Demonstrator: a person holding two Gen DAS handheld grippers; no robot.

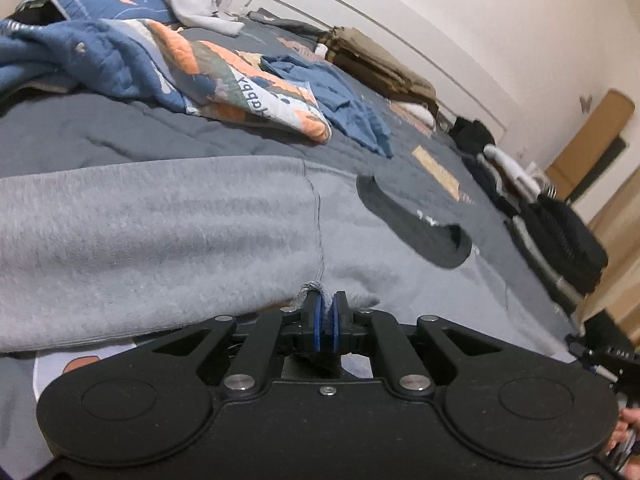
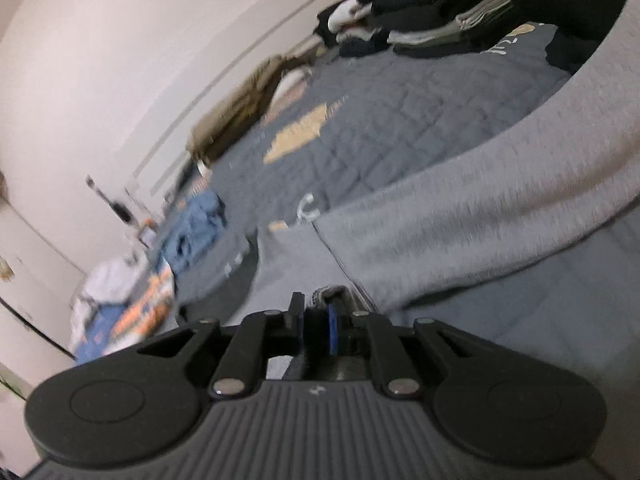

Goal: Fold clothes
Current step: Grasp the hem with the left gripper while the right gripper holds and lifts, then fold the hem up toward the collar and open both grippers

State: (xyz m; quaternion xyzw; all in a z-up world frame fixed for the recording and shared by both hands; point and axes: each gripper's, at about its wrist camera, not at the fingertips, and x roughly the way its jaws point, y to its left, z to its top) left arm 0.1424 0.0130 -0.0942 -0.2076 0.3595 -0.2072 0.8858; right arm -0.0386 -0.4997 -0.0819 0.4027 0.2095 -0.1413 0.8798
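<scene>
1. Left hand-held gripper [image 1: 325,300], at the lower centre of the left wrist view, has its blue pads pinched together on a ribbed edge of the grey sweatshirt [image 1: 160,232].
2. Right hand-held gripper [image 2: 316,304], at the lower centre of the right wrist view, is likewise clamped on an edge of the sweatshirt [image 2: 460,220], with fabric caught between its fingers.
3. In the left wrist view the sweatshirt spreads across the middle of the frame, from the left edge to the right of centre, lying on the bed [image 1: 120,132]; a seam runs down to the pads, and the dark neck opening [image 1: 416,224] shows to the right of centre.
4. In the right wrist view a sleeve of it sweeps from the pads up toward the upper right.
5. Beyond it, on the grey quilted bed, lie a patterned blanket [image 1: 256,88] at upper centre-left and a blue garment [image 1: 344,108] just to its right.
6. Folded brown cloth [image 1: 376,64] sits farther back.
7. Stacked dark clothes [image 1: 560,232] line the right edge of the bed.
8. Part of a hand [image 1: 626,432] shows at the lower right corner.
</scene>
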